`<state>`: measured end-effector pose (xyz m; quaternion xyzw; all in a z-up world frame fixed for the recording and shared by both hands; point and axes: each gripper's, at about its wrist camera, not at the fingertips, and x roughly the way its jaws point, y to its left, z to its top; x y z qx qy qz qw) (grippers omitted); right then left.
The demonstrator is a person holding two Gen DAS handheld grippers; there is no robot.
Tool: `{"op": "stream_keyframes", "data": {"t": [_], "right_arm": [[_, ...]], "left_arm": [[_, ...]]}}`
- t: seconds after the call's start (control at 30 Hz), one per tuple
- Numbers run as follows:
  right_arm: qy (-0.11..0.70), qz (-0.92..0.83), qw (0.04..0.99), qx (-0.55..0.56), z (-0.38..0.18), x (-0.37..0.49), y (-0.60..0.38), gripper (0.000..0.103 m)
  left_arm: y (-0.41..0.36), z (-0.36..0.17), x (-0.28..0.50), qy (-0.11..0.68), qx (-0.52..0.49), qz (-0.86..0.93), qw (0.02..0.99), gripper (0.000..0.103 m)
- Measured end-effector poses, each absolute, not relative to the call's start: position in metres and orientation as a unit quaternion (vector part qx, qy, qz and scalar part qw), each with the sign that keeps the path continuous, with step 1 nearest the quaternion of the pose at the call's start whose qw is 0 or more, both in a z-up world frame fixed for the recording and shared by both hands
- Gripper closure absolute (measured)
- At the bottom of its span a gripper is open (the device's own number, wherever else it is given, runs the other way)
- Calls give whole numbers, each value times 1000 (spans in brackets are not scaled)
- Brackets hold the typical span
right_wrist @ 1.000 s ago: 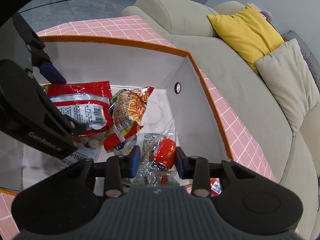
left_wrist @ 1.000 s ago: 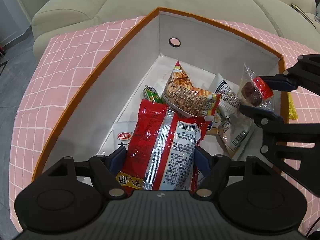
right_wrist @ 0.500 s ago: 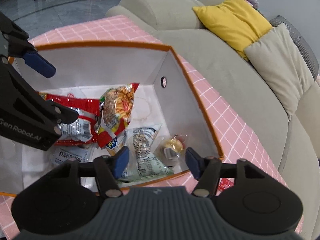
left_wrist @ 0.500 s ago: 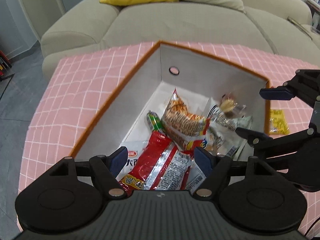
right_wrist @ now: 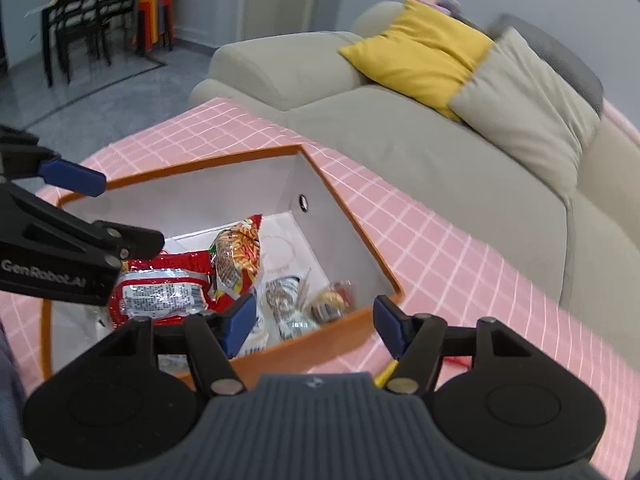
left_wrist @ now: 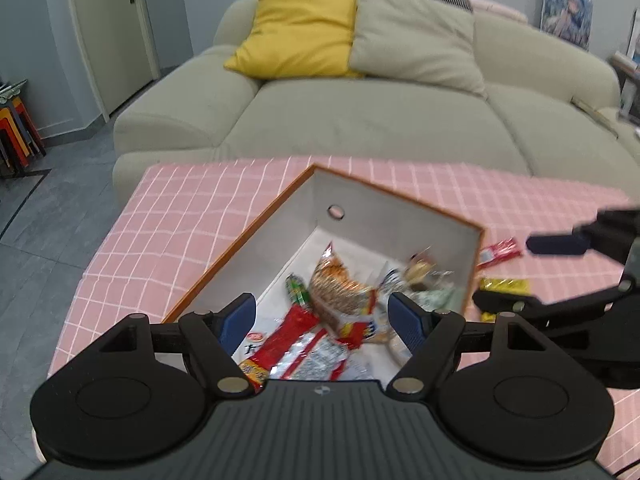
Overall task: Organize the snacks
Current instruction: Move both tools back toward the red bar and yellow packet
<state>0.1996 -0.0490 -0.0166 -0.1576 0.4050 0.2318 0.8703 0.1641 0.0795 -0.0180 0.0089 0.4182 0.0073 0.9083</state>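
Observation:
An orange-rimmed white box (left_wrist: 276, 208) (right_wrist: 352, 220) sits on the pink checked tablecloth and holds several snacks. A red packet (left_wrist: 292, 344) (right_wrist: 160, 288), an orange noodle-print packet (left_wrist: 336, 292) (right_wrist: 238, 256) and a clear-wrapped pastry (left_wrist: 418, 270) (right_wrist: 330, 300) lie inside. My left gripper (left_wrist: 322, 318) is open and empty, raised above the box's near end. My right gripper (right_wrist: 312, 320) is open and empty, above the box's near right corner. It also shows at the right of the left wrist view (left_wrist: 520, 272).
A red snack (left_wrist: 500, 250) and a yellow snack (left_wrist: 506, 286) lie on the cloth right of the box. A beige sofa (left_wrist: 360, 120) with yellow and beige cushions stands behind the table. Chairs and stools (right_wrist: 104, 12) stand far left.
Both grippers opened, dropping the red packet and the clear-wrapped pastry into the box. Both then rose and pulled back from it.

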Motion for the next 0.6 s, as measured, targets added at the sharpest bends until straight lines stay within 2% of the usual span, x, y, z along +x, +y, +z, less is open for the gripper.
{"op": "stream_keyframes", "data": {"t": [0.23, 0.6], "right_arm": [[406, 193, 889, -88, -10, 175, -103, 40], [419, 109, 901, -25, -33, 143, -190, 40]], "left_arm": [[49, -1, 147, 386, -15, -37, 922, 15], [-14, -16, 138, 398, -16, -100, 912, 16]]}}
